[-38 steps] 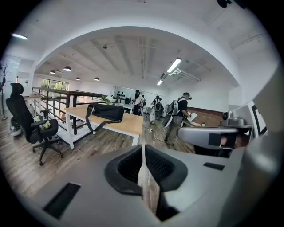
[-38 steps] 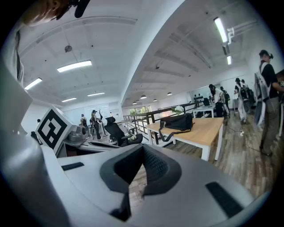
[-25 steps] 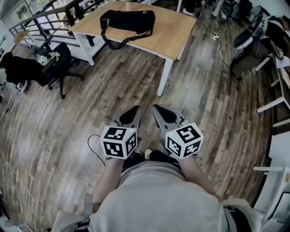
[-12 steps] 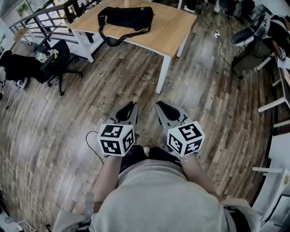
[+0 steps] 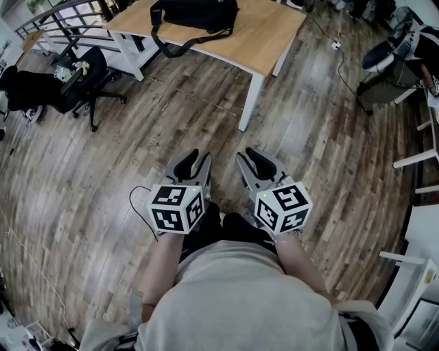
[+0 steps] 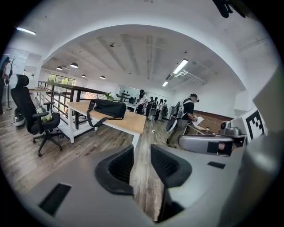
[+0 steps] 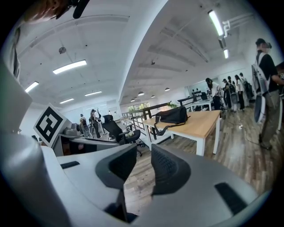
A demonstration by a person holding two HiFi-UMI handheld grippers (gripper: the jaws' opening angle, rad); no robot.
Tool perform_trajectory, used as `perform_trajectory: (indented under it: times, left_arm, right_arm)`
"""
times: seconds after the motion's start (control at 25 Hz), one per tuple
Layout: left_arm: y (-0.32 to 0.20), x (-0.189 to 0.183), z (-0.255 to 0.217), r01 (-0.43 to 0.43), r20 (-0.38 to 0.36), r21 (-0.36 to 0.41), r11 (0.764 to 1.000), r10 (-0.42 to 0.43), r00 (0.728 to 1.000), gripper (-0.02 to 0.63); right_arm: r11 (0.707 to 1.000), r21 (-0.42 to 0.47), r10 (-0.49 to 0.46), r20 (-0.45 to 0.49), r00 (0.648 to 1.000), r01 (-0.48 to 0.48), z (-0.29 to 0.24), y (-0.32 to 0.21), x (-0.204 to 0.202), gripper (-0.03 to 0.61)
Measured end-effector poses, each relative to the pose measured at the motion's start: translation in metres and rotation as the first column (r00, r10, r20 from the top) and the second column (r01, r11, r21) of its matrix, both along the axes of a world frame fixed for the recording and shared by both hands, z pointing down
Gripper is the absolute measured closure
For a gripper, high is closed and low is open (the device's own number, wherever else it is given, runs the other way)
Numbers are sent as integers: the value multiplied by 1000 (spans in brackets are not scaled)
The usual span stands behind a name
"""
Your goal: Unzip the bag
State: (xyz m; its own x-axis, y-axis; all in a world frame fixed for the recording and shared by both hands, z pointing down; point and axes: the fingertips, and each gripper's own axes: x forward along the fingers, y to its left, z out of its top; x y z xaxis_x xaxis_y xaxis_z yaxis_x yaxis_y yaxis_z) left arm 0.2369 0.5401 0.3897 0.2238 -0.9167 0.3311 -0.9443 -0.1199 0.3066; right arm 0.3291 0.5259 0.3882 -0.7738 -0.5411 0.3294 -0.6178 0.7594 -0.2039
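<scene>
Since the earlier frame the black bag is shifted to the head view's top edge, on the wooden table, well apart from both claws. The left gripper is held slightly parted and empty; the right gripper has just been opening its jaws on nothing. Soft, light fabric is expected, best pinned beside the zip pull. Bare plank floor lies between.

We see left gripper jaws slightly apart, only wood floor showing between them. Ahead, left of jaws: black shoulder bag lying on wooden table, well apart from gripper. Far left: black office chair. Ahead right: standing person.
</scene>
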Motion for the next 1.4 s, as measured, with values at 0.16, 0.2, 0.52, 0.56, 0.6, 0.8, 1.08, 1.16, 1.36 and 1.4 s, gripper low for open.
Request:
perform_trajectory:
  times: [0.16, 0.2, 0.52, 0.56, 0.6, 0.8, 1.08, 1.16, 1.36, 1.4]
  left_arm:
    - [-13, -10, 11, 3, -21, -23, 1000, -4, 1000, 500]
    - [-19, -14, 15, 1, -27, -29, 1000, -1, 1000, 500]
    - [-103, -60, 11, -25, -34, -12, 1000, 24, 999, 500]
    - [-114, -68, 9, -27, -35, -9, 1000, 27, 999, 500]
    - [-125, -75, 6, -31, -35, -7, 1000, 30, 999, 500]
    - [-172, -107, 1, -72, -28, -10, 997, 72, 997, 500]
    - [-224, -147, -6, -115, -17, 15, 993, 115, 993, 500]
    - [-235, -156, -7, -127, -15, 20, 992, 128, 992, 500]
    - [-253, -168, -1, -150, -30, 8, 989, 151, 988, 500]
    - [-256, -168, 1, -156, -37, 5, 988, 156, 987, 500]
  right_arm:
    - [1000, -6, 9, -4, 1000, -9, 5, -19, -11, 470]
    - [1000, -7, 13, -6, 1000, -13, 7, -25, -14, 466]
    - [999, -31, 34, -11, 999, -34, 13, -100, -52, 460]
    - [999, -34, 36, -9, 999, -36, 11, -110, -59, 460]
    - [999, -34, 39, -7, 999, -39, 9, -120, -66, 460]
    - [997, -22, 70, -12, 997, -71, 1, -167, -98, 460]
    - [994, -6, 108, -22, 994, -109, 0, -219, -137, 448]
    - [992, -8, 125, -20, 992, -125, 1, -229, -146, 442]
    - [991, -8, 136, -36, 990, -136, 2, -242, -159, 437]
    - [990, -8, 142, -43, 989, -142, 2, -245, -158, 437]
